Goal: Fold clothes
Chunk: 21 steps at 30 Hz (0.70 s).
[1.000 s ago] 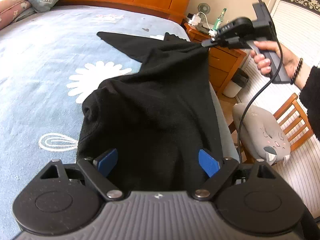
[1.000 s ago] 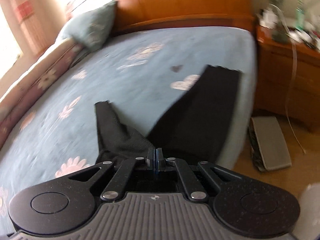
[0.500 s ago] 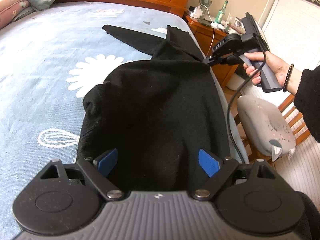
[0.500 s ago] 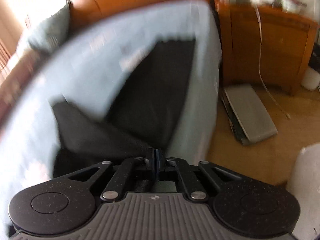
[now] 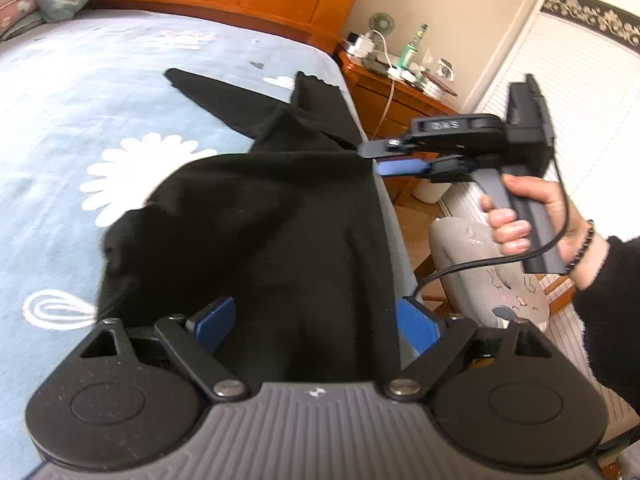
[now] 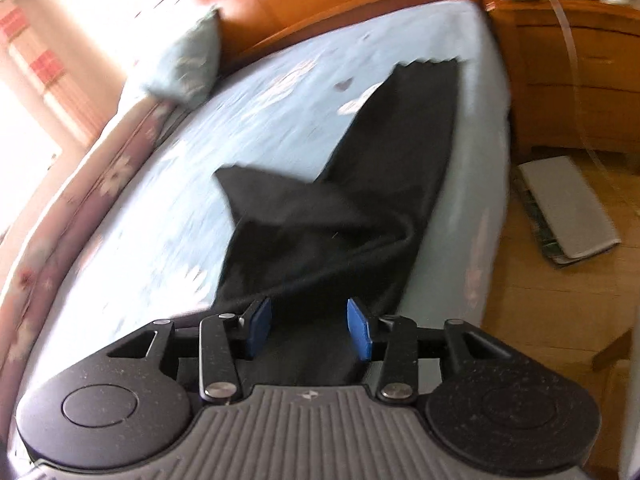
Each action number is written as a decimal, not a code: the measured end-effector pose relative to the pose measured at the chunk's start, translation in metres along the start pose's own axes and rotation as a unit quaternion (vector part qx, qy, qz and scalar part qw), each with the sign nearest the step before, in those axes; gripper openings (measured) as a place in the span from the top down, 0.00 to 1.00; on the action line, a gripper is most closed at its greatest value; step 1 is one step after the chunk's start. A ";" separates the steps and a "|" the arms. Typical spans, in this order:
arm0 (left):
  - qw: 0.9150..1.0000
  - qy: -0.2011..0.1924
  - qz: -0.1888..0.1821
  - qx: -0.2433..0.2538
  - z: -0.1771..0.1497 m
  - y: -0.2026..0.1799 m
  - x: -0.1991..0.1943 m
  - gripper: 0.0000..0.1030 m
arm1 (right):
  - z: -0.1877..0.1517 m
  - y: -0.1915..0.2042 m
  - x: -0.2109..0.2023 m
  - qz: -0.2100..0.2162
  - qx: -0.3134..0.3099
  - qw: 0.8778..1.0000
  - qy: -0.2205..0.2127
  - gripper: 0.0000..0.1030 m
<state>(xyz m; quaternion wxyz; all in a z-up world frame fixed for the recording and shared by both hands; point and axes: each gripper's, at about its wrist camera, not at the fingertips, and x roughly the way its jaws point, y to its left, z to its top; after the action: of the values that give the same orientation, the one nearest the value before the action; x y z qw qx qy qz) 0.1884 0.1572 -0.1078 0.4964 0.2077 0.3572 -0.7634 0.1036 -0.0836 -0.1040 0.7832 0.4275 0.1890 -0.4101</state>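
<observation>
Both grippers [image 5: 316, 322] [image 6: 309, 328] parted over garment [image 5: 260, 232]

The black fabric garment [image 5: 260, 232] lies on the pale blue flower-printed bedspread [image 5: 60, 128], directly ahead of the left gripper [image 5: 316, 324] and between its spread fingers. The right gripper [image 5: 376, 160] sits at the garment's right edge; beyond it stands the orange wooden nightstand [image 5: 400, 100].

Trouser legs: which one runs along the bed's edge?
The leg with the zigzag cuff, lying beside the bed edge nearest the nightstand; the other leg angles inward across the sheet.
</observation>
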 end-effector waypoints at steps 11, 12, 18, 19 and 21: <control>0.988 0.119 0.102 0.009 0.021 -0.026 0.043 0.14 | 0.000 -0.018 0.034 0.115 -0.034 0.992 0.038 0.42; 0.986 0.125 0.109 0.005 0.024 -0.027 0.043 0.14 | 0.001 -0.019 0.033 0.116 -0.034 0.992 0.045 0.40; 0.979 0.128 0.143 -0.071 0.033 -0.016 0.032 0.14 | 0.004 -0.022 0.024 0.122 -0.032 0.988 0.085 0.40; 0.977 0.129 0.148 -0.084 0.034 -0.015 0.030 0.14 | 0.006 -0.021 0.022 0.121 -0.035 0.987 0.095 0.40; 0.973 0.130 0.159 -0.109 0.037 -0.011 0.027 0.14 | 0.016 -0.009 0.027 0.110 -0.049 0.984 0.128 0.40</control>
<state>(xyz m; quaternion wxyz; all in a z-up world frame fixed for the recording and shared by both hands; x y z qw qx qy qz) 0.1684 0.1157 -0.0975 0.5808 0.3037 0.4619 -0.5975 0.1115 -0.1122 -0.1165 0.8128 0.4560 0.2589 -0.2538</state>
